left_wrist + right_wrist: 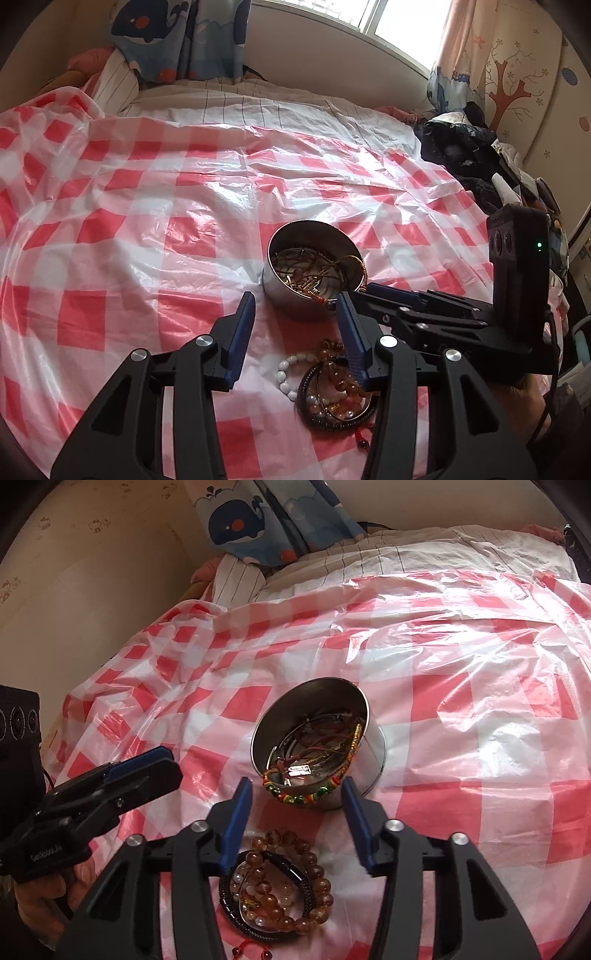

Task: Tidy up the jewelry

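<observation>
Right gripper [293,792] jaws apart, nothing between the pads, hovering over the near rim of the tin [373,738]. Beaded cord [306,794] draped over that rim; tangled cords inside. Bracelet pile [275,882] just below the fingers, on the checked sheet [461,701]. Left gripper [147,768] at left edge, fingers close together, held by a hand [44,897].
</observation>
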Available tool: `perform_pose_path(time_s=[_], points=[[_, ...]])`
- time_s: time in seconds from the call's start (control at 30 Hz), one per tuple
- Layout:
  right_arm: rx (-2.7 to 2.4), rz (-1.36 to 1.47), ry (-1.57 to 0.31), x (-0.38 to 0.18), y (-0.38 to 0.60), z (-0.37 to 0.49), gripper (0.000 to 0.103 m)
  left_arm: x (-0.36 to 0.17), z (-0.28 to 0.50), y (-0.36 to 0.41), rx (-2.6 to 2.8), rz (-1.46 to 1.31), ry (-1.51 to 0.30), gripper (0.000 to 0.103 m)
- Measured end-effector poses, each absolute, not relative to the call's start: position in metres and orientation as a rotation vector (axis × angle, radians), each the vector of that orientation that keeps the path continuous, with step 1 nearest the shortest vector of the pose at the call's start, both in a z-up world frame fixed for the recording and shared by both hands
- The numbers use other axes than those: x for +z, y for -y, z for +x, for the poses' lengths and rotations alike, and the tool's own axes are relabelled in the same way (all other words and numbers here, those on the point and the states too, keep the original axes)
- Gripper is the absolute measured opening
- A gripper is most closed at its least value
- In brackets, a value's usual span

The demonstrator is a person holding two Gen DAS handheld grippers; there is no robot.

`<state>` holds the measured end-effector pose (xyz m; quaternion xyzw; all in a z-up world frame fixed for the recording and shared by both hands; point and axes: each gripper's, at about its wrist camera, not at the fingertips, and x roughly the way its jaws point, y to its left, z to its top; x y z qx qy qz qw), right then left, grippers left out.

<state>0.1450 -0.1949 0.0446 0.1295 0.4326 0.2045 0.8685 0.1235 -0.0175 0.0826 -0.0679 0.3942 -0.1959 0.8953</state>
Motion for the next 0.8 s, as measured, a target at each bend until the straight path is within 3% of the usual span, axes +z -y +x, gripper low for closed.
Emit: perform_pose_path(time_s=[0.1,0.27,0.37,0.43,0.7,0.8], points=[[0.389,0.275,-0.909,0.042,0.201,0.146,0.025,0.085,0.122,0.018,-0.418,-0.147,-0.809,0.044],[0.397,0.338,-0.931,0.033,0.208,0.153,0.026,0.081,0.121,0.024,-0.431,-0.128,-0.819,0.046],[0.375,0.260,-0.896,0.043,0.199,0.149,0.010,0.079,0.122,0.027,-0.434,-0.127,-0.827,0.046],[0.363,0.205,-0.852,0.053,0.194,0.146,0.006,0.079,0.121,0.027,-0.436,-0.128,-0.824,0.046],[0.278,0.037,-0.807,0.052,0.174,0.173,0.007,0.080,0.121,0.030,-0.439,-0.126,-0.823,0.047],[0.228,0.017,-0.805,0.046,0.181,0.171,0.019,0.079,0.121,0.030,-0.436,-0.122,-0.832,0.047]])
